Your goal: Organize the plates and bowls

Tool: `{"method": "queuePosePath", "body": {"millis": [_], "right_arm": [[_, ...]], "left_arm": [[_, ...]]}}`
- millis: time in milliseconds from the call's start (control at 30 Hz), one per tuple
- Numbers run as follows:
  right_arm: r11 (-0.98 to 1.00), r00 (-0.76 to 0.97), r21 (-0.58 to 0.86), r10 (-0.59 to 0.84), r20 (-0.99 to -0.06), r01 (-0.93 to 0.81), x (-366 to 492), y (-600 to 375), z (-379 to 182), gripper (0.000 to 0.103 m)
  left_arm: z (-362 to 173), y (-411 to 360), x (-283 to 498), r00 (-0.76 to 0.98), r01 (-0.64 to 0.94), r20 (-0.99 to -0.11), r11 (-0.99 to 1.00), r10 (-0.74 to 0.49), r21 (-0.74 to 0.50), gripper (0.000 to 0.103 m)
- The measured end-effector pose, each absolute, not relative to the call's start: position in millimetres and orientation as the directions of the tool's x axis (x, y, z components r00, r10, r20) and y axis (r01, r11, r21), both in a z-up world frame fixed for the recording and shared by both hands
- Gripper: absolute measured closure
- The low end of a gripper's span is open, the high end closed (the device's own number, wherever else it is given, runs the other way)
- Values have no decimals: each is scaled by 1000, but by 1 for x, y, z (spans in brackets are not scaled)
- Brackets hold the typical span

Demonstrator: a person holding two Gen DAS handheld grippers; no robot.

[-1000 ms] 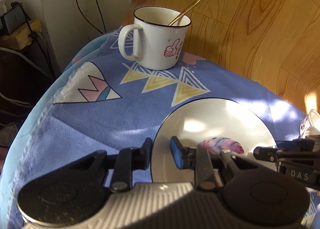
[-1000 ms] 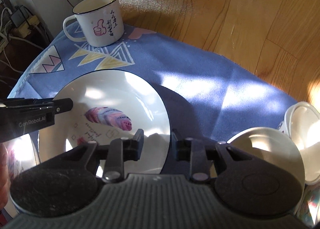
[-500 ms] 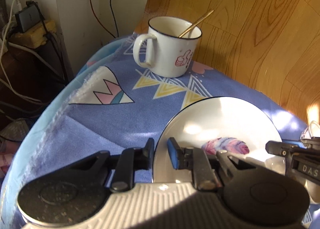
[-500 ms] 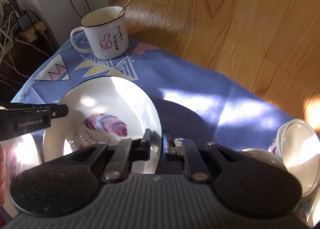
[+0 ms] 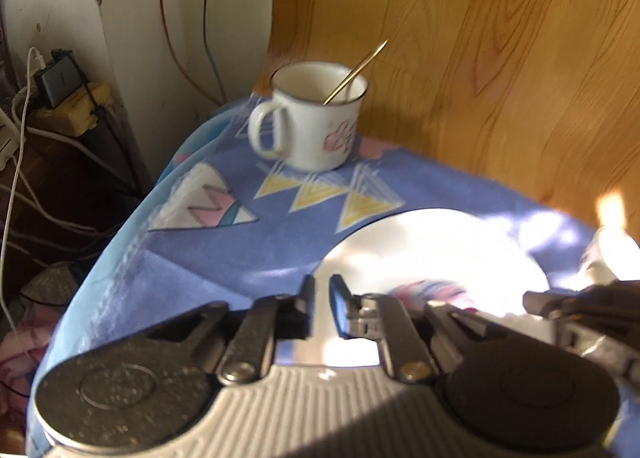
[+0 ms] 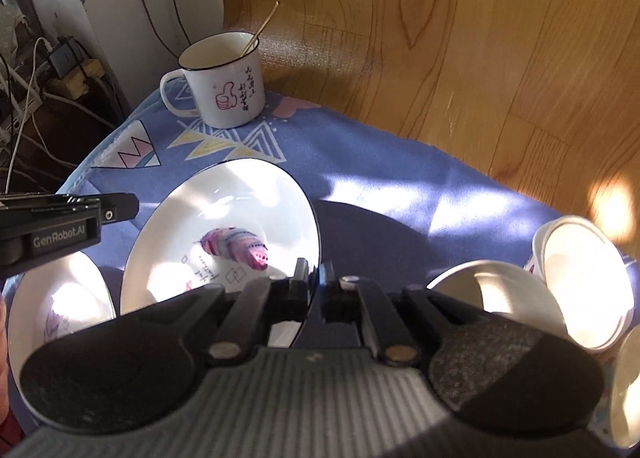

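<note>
From my feed I see a wood-plank floor [image 6: 480,37] lit by patchy sunlight, a white wall [image 5: 140,17] at the left with cables [image 5: 188,17] running down it, and a blue patterned cloth [image 6: 380,177] covering the table.

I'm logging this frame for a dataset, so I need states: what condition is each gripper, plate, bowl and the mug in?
left gripper: shut on the feather plate's rim
right gripper: shut on the feather plate's opposite rim
feather plate: tilted, gripped by both
second plate: flat on the cloth, untouched
bowls: on their sides, leaning together
mug: upright, spoon inside
</note>
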State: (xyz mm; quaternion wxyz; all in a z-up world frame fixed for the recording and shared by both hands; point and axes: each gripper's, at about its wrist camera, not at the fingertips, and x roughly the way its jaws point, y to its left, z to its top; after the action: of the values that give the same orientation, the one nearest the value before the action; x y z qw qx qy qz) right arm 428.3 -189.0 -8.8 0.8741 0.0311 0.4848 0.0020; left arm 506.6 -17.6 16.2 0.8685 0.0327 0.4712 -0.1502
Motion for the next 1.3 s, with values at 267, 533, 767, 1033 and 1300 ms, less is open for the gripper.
{"method": "queuePosePath", "body": {"millis": [267,533,767,1033,1300], "right_arm": [[1000,512,18,5,-859,20,453,-192,-25,92],[1000,477,-18,-9,-879,-15,482,-194,-38,87],[1000,484,20,26,-874,-17,480,-201,-40,88],[998,543,57,49,-838,-2,466,-207,-13,90],[999,562,48,50,-826,-20,428,-199,16,90]], "left_arm": [[-19,-8,533,421,308,-879,947,-222,-91,50],[-32,-13,535,372,256,-883,946,-287,-200,86],[-26,-11,525,420,204,-858,952,-295,-228,90],[11,-5,527,463,203,-830,949,-311,-242,90],[38,-2,486,487,223,-818,949,-306,-223,90]]}}
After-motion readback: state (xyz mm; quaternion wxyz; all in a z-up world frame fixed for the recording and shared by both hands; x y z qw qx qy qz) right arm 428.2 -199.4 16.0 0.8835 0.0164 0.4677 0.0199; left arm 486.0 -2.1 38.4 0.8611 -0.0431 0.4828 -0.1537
